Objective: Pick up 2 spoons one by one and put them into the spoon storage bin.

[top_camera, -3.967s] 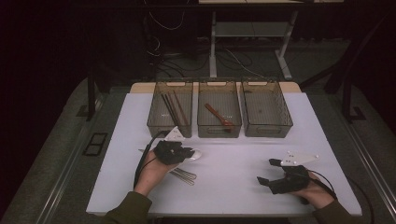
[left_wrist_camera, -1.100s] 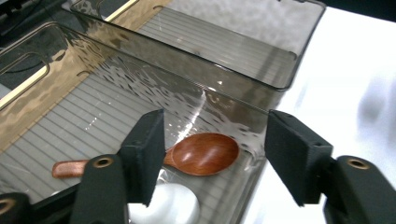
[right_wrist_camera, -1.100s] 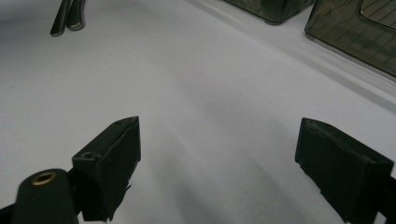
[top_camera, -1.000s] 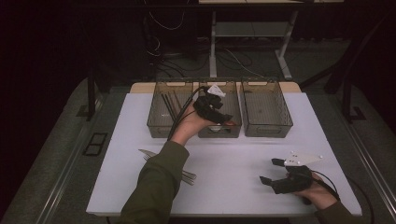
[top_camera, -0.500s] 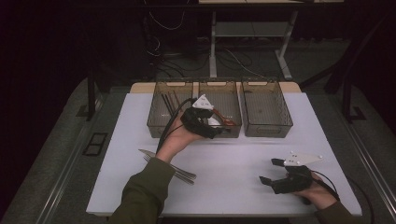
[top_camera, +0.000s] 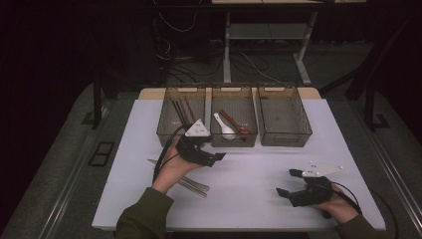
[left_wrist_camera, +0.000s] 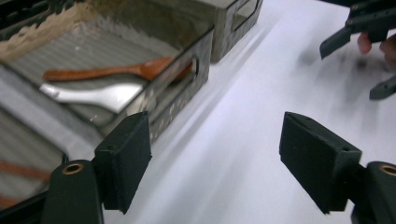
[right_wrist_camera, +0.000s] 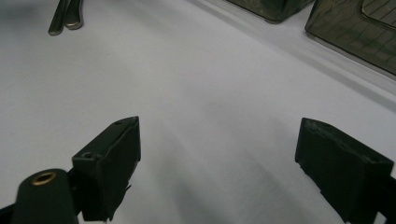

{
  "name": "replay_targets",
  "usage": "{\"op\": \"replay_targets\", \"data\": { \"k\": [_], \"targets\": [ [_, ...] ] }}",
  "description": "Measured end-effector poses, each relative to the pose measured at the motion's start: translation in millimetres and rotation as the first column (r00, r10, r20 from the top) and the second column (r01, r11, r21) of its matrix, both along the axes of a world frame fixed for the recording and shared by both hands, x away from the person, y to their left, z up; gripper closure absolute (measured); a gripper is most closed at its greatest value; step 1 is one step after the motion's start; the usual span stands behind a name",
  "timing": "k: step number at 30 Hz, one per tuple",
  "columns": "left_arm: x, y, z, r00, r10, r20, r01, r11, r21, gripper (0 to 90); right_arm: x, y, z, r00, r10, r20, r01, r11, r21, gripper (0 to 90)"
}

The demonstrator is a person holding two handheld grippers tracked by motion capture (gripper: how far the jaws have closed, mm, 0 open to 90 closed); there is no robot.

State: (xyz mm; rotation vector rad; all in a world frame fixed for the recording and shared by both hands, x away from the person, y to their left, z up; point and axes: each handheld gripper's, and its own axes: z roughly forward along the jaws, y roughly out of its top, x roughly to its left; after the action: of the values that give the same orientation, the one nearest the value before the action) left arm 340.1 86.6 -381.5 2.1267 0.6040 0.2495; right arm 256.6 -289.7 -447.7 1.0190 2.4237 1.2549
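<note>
Cutlery sorting, partly done. The left gripper (top_camera: pixel 215 158) hangs just in front of the middle bin (top_camera: pixel 234 140), its jaws wide apart with nothing between them; they have just been opening and then easing slightly closed. Just beyond it, inside that bin, a white spoon (top_camera: pixel 223 125) lies beside a brown wooden spoon (top_camera: pixel 235 122), touching or nearly so. The bin to the gripper's left (top_camera: pixel 180 133) holds several dark chopsticks (top_camera: pixel 181 112). The bin to its right (top_camera: pixel 283 135) looks empty. Below and to the left of the gripper, near the person's wrist, a small pile of metal cutlery (top_camera: pixel 191 183) lies on the white table (top_camera: pixel 249 199), partly hidden by the hand, so the count is unclear. The right gripper (top_camera: pixel 290 183) rests well apart to the right, on the table, jaws wide and holding nothing. By my judgement, spoons and chopsticks are sorted; the metal pieces are left, likely for the empty bin.
</note>
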Motion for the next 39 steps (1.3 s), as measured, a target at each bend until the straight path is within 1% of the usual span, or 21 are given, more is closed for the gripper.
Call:
{"op": "replay_targets", "data": {
  "k": [4,5,7,10,13,14,16,19,21,23,24,25,26,28,30,31,33,35,36,37,39],
  "targets": [
    [-11.4,14.6,-8.4,0.9997,0.021,-0.007,-0.021,0.9997,-0.015,30.5,0.5,0.0,-0.4,1.0000,0.005,0.005,-0.005,1.0000,-0.004,14.1],
    [-14.3,18.5,-9.5,0.9997,0.023,-0.008,-0.023,0.9997,-0.009,32.7,0.5,0.2,-0.4,1.0000,0.000,0.003,0.000,1.0000,-0.002,14.1],
    [-20.9,25.9,-11.6,0.9994,0.033,-0.007,-0.033,0.9994,-0.013,38.4,0.5,0.4,-0.5,1.0000,-0.001,0.003,0.001,1.0000,-0.003,14.1],
    [-32.5,36.6,-15.5,0.9989,0.047,-0.007,-0.047,0.9988,-0.013,49.6,0.4,0.5,-0.5,1.0000,-0.001,0.004,0.001,1.0000,-0.004,14.1],
    [-43.3,46.1,-21.9,0.9983,0.053,-0.023,-0.053,0.9986,0.000,60.7,0.5,0.4,-0.5,1.0000,-0.002,0.004,0.002,1.0000,-0.005,14.1],
    [-46.8,48.7,-24.5,0.9981,0.053,-0.033,-0.053,0.9986,-0.002,64.9,0.4,0.4,-0.6,1.0000,-0.002,0.004,0.002,1.0000,-0.005,14.1],
    [-53.0,52.8,-29.8,0.9976,0.049,-0.050,-0.048,0.9988,0.010,72.5,0.4,0.5,-0.6,1.0000,0.001,0.004,-0.001,1.0000,-0.007,14.1],
    [-59.3,56.9,-38.4,0.9957,0.044,-0.082,-0.043,0.9988,0.024,83.0,0.5,0.6,-0.8,1.0000,0.000,0.002,0.000,1.0000,-0.008,14.1],
    [-61.9,58.8,-43.6,0.9937,0.038,-0.105,-0.034,0.9987,0.038,88.1,0.4,0.8,-0.6,1.0000,0.000,0.003,0.000,1.0000,-0.009,14.2],
    [-63.4,60.5,-48.8,0.9916,0.042,-0.122,-0.033,0.9965,0.077,88.7,0.2,0.9,-0.6,1.0000,0.000,0.006,0.000,1.0000,-0.009,14.1],
    [-64.0,61.3,-51.0,0.9906,0.051,-0.127,-0.041,0.9959,0.081,88.7,0.2,0.9,-0.6,1.0000,-0.001,0.006,0.001,1.0000,-0.009,14.1],
    [-64.0,62.9,-52.3,0.9903,0.049,-0.130,-0.037,0.9952,0.091,88.7,0.2,0.8,-0.6,1.0000,-0.002,0.006,0.002,1.0000,-0.009,14.1],
    [-64.5,63.1,-53.6,0.9898,0.053,-0.132,-0.042,0.9952,0.088,88.8,0.2,0.8,-0.6,1.0000,-0.001,0.007,0.001,1.0000,-0.009,14.1],
    [-64.1,63.2,-54.2,0.9906,0.055,-0.125,-0.042,0.9934,0.106,88.7,0.3,0.7,-0.7,1.0000,0.000,0.006,0.000,1.0000,-0.009,14.1],
    [-62.9,61.9,-55.0,0.9900,0.054,-0.130,-0.041,0.9939,0.102,88.8,0.5,0.8,-0.9,1.0000,0.001,0.004,-0.001,0.9999,-0.012,14.1],
    [-62.2,61.2,-55.6,0.9903,0.049,-0.130,-0.035,0.9934,0.109,88.8,0.5,0.9,-1.0,1.0000,0.001,0.004,-0.001,0.9999,-0.013,14.1],
    [-61.6,59.7,-57.5,0.9899,0.048,-0.134,-0.034,0.9937,0.107,88.8,0.3,1.0,-0.8,1.0000,0.002,0.005,-0.002,0.9999,-0.012,14.1],
    [-60.9,58.1,-59.0,0.9893,0.050,-0.137,-0.035,0.9929,0.113,88.8,0.3,0.9,-0.7,1.0000,0.001,0.005,-0.001,0.9999,-0.011,14.1],
    [-59.9,57.7,-59.6,0.9897,0.044,-0.137,-0.027,0.9920,0.123,88.8,0.4,0.9,-0.7,1.0000,0.001,0.004,-0.001,0.9999,-0.011,14.1],
    [-59.6,57.2,-60.1,0.9892,0.043,-0.140,-0.026,0.9928,0.117,88.8,0.6,0.9,-0.8,1.0000,0.001,0.004,-0.001,0.9999,-0.013,14.1],
    [-59.4,57.6,-60.1,0.9897,0.040,-0.138,-0.024,0.9929,0.117,88.8,0.5,1.0,-0.9,1.0000,0.001,0.005,-0.001,0.9999,-0.013,14.1]
  ]
}}
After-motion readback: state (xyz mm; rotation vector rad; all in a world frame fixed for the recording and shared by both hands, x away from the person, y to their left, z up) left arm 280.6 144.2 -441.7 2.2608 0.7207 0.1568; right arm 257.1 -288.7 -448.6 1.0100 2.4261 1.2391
